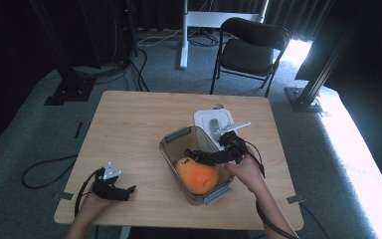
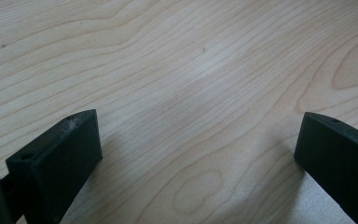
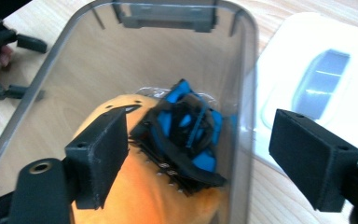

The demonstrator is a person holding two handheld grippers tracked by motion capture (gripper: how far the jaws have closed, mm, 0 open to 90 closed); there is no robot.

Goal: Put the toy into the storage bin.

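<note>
A clear plastic bin stands on the wooden table, right of centre. Inside it lies an orange soft thing. The right gripper view looks down into the bin, where a blue and black item rests on the orange thing. My right gripper hovers over the bin's right side, its jaws open with nothing pinched between them. My left gripper rests low at the table's front left, open over bare wood.
The bin's white lid lies flat on the table just behind the bin, at the right in the right gripper view. A black chair stands beyond the table's far edge. Cables trail on the carpet at the left.
</note>
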